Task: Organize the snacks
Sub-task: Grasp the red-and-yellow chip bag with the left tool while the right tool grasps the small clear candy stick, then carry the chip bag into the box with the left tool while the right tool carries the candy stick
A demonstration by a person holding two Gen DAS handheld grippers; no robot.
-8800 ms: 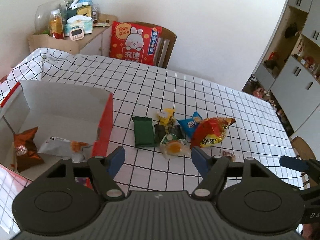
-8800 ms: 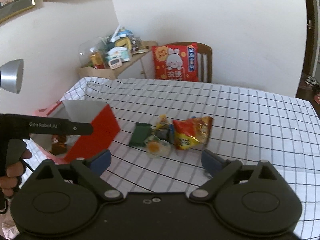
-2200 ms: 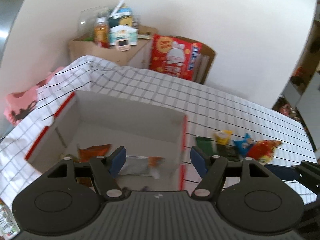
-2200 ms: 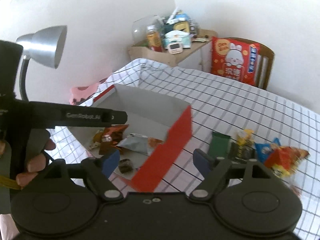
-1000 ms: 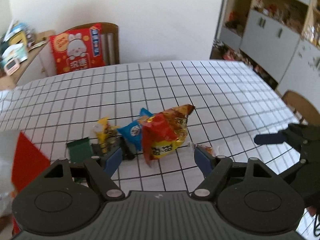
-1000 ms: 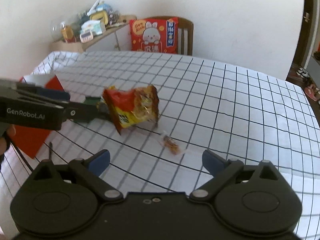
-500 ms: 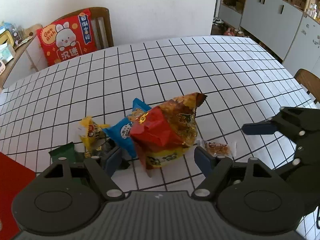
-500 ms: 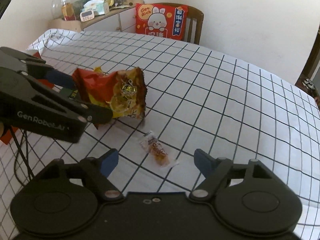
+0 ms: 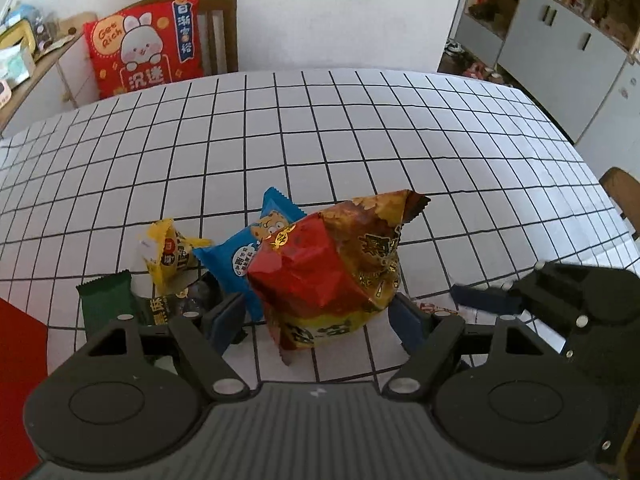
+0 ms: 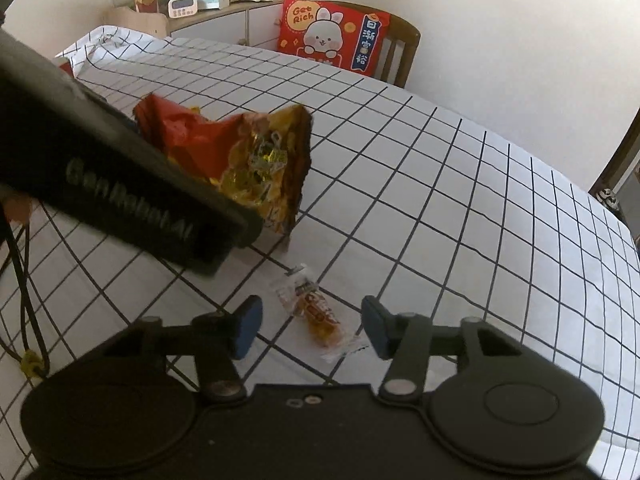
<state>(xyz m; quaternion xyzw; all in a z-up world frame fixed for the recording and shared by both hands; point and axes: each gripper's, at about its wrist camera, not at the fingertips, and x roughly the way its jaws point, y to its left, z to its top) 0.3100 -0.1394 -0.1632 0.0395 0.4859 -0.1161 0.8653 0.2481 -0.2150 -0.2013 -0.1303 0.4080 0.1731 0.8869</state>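
A puffy red and gold snack bag [image 9: 332, 272] stands on the checked tablecloth [image 9: 320, 140]. My left gripper [image 9: 316, 320] is open and low, with one finger on each side of the bag's base and a little air at each pad. A small clear-wrapped orange candy [image 10: 316, 312] lies flat just right of the bag. My right gripper [image 10: 310, 326] straddles it; its jaws are closing, and the pads stand apart from the wrapper. The left gripper's black housing [image 10: 120, 184] hides the bag's left part [image 10: 248, 160] in the right wrist view.
Left of the bag lie a blue packet [image 9: 248, 252], a yellow packet [image 9: 168, 256], a green bar [image 9: 106, 304] and a dark packet [image 9: 176, 304]. A red box corner [image 9: 20, 344] shows at far left. A chair with a red cushion [image 9: 144, 40] stands behind the table.
Both grippers have come down and closer to the table. The left one now straddles the red and gold bag. The right one's fingers have narrowed around the small candy.
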